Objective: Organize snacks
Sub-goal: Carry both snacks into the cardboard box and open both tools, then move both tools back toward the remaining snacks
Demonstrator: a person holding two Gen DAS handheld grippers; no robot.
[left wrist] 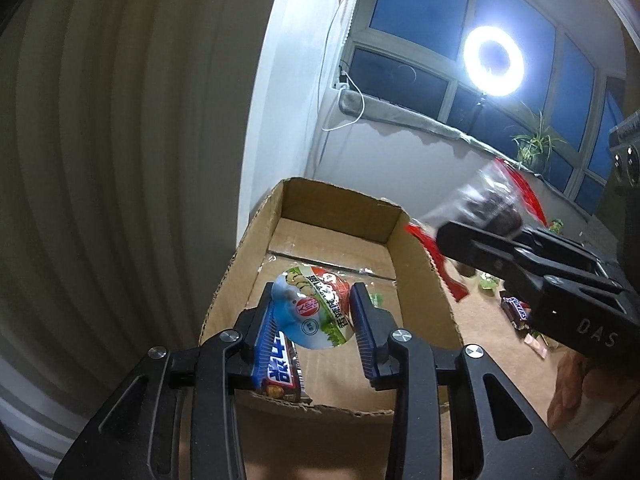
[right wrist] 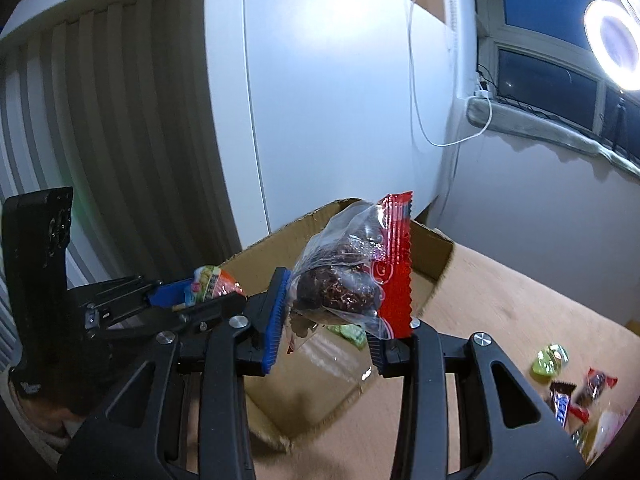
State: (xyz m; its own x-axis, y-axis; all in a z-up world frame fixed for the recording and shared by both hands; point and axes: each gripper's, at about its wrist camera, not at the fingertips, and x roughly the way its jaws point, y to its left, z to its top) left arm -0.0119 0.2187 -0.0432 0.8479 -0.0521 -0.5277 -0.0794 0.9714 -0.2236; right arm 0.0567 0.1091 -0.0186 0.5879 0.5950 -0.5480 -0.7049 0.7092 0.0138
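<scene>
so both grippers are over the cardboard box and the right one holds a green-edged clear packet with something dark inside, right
Not quite: the clear packet in the right gripper has a red edge, not green, as the right wrist view shows. Both grippers are at the cardboard box.

Black left tool point(left wrist: 316, 340), blue ribbed pads point(left wrist: 366, 334), silver screws point(left wrist: 231, 335).

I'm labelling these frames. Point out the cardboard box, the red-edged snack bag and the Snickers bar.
cardboard box point(left wrist: 420, 264): left wrist view, right wall.
red-edged snack bag point(right wrist: 394, 264): right wrist view, red edge strip.
Snickers bar point(left wrist: 516, 309): left wrist view, wrapper logo.
</scene>
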